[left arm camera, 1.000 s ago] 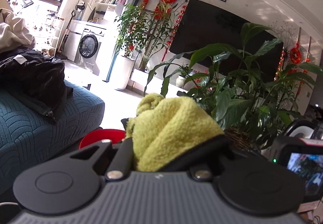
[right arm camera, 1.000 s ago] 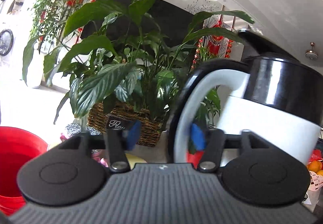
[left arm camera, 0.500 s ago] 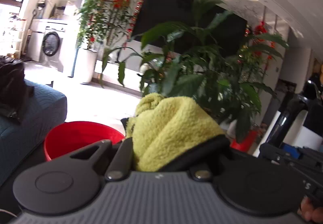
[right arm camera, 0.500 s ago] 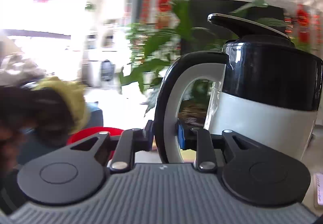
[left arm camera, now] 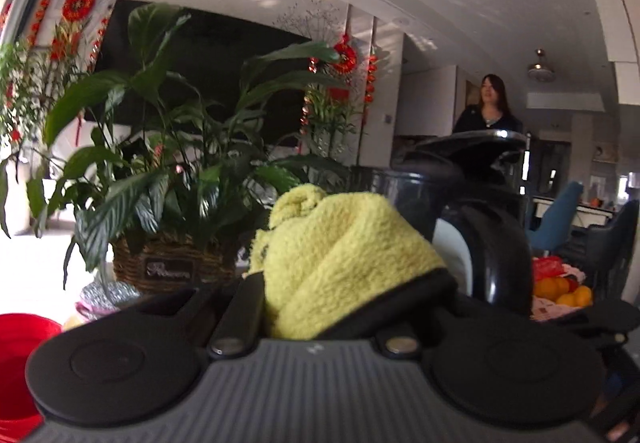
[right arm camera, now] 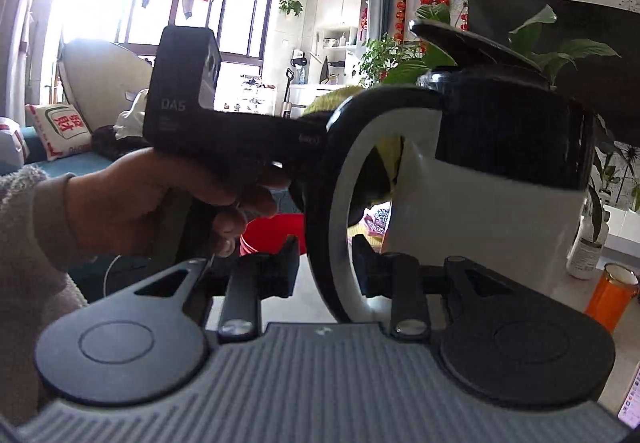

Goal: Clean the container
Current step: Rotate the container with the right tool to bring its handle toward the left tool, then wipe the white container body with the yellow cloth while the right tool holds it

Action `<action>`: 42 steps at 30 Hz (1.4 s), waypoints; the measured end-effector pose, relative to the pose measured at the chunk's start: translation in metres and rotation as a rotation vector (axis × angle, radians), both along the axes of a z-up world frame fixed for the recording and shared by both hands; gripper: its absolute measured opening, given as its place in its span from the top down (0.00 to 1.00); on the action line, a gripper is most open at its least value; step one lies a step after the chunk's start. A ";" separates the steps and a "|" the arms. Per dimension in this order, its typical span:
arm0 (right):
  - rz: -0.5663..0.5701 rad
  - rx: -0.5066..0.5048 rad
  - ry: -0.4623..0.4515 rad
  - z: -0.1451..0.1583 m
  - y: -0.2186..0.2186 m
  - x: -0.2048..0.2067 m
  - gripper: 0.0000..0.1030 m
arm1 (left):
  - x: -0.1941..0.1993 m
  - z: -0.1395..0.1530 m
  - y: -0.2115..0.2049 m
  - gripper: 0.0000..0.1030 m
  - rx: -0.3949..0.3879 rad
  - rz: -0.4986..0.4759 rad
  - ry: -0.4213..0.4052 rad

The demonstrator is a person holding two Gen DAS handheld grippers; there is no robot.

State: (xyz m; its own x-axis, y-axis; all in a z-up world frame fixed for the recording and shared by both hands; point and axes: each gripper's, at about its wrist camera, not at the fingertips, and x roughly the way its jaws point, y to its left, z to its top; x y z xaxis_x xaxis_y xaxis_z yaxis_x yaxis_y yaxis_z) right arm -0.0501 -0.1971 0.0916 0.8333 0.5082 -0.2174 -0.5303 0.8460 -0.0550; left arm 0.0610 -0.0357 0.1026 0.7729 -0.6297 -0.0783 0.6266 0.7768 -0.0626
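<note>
- Left gripper: clamped on a bunched yellow fleece cloth, seen at centre of the left wrist view; the cloth bulges above the fingers.
- Right gripper: jaws set to either side of the kettle handle, lower centre of the right wrist view. A gap is seen betw. each pad and the handle, so no clamp is made; jaws have just been opening, w/ the handle betw. them.
- Container = electric kettle, white body w/ black upper band; fills centre-right of the right wrist view, lid tipped up.
- In the left wrist view the kettle is seen right of centre, just behind the cloth.
- A hand w/ fuzzy sleeve is seen at left of the right wrist view, gripping the black handle of the other tool.
- Red basin: lower left of the left wrist view.
- Potted plant in wicker basket: left of centre, behind the cloth.
- Oranges: lower right, beside the kettle.
- A person stands far back, upper right.
- Orange cup: right edge of the right wrist view.
</note>
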 end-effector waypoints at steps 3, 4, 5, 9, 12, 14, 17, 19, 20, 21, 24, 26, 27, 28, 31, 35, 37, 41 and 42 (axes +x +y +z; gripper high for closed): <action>-0.062 0.081 0.058 -0.021 -0.021 -0.004 0.47 | 0.008 -0.010 -0.005 0.93 0.004 0.015 0.003; -0.082 0.109 0.086 -0.028 -0.029 -0.004 0.46 | 0.012 -0.017 -0.007 0.93 0.025 0.017 0.028; -0.106 0.130 0.120 -0.034 -0.035 -0.002 0.46 | 0.016 -0.025 -0.008 0.93 0.045 0.019 0.054; -0.139 0.071 0.199 -0.037 -0.037 0.009 0.39 | 0.033 -0.053 -0.013 0.93 0.139 0.025 0.157; -0.210 -0.038 0.268 -0.047 -0.035 0.022 0.36 | 0.043 -0.072 -0.014 0.93 0.215 0.027 0.243; -0.287 -0.093 0.327 -0.058 -0.035 0.035 0.36 | 0.050 -0.087 -0.020 0.93 0.273 0.033 0.309; -0.386 -0.091 0.431 -0.073 -0.045 0.057 0.33 | 0.058 -0.097 -0.018 0.93 0.321 0.038 0.375; -0.383 -0.045 0.480 -0.074 -0.053 0.065 0.31 | 0.062 -0.101 -0.017 0.93 0.329 0.038 0.408; -0.378 -0.029 0.489 -0.074 -0.055 0.067 0.31 | 0.064 -0.098 -0.017 0.93 0.322 0.038 0.407; -0.370 -0.025 0.482 -0.073 -0.054 0.068 0.31 | 0.065 -0.094 -0.015 0.93 0.308 0.037 0.392; -0.342 -0.030 0.426 -0.075 -0.047 0.057 0.31 | 0.056 -0.074 -0.009 0.93 0.237 0.038 0.290; -0.327 -0.020 0.394 -0.072 -0.043 0.052 0.31 | 0.046 -0.056 -0.004 0.93 0.167 0.036 0.204; -0.321 -0.012 0.381 -0.070 -0.043 0.051 0.30 | 0.041 -0.047 -0.002 0.93 0.126 0.034 0.160; -0.321 -0.005 0.374 -0.069 -0.042 0.051 0.28 | 0.036 -0.039 0.001 0.93 0.086 0.033 0.117; -0.331 0.009 0.360 -0.069 -0.041 0.048 0.28 | 0.028 -0.022 0.008 0.93 -0.018 0.026 0.015; -0.342 0.015 0.344 -0.070 -0.037 0.038 0.27 | 0.024 -0.019 0.010 0.93 -0.069 0.025 -0.054; -0.345 0.012 0.340 -0.071 -0.035 0.037 0.27 | 0.034 -0.029 0.007 0.93 -0.029 0.026 0.008; -0.353 -0.006 0.336 -0.072 -0.030 0.035 0.24 | 0.047 -0.053 -0.006 0.93 0.115 0.037 0.176; -0.355 -0.011 0.336 -0.072 -0.029 0.035 0.23 | 0.050 -0.061 -0.010 0.93 0.151 0.040 0.218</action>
State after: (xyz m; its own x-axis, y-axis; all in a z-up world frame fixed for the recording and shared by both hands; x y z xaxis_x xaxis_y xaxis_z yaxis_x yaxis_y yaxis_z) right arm -0.0146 -0.2261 0.0191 0.8376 0.2017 -0.5077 -0.1991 0.9781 0.0601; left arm 0.1109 -0.0456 0.0420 0.7517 -0.5673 -0.3364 0.5794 0.8117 -0.0741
